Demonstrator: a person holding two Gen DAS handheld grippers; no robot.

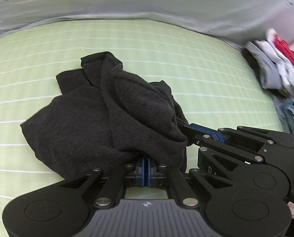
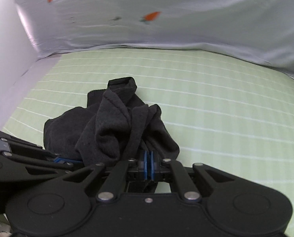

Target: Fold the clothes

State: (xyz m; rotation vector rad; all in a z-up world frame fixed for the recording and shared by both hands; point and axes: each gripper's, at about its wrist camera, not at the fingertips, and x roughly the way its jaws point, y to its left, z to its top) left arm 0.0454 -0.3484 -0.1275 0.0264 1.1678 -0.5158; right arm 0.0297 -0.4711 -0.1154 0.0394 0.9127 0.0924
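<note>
Two tongs are pinching one crumpled black garment [image 1: 99,118] lying on a green striped bed [image 1: 206,75]. The left tongs [image 1: 146,163] and right tongs [image 2: 148,156] are both clamping its near edge, side by side. Other clothes [image 1: 279,69] are sitting far right.

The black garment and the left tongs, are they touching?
Touching. The left wrist view shows the left tongs shut on the black garment, fabric draped over the blue pads.

black linkage grippers, blue-edged fingers [image 1: 146,170], silver rivets, ribbed grey plate
</note>
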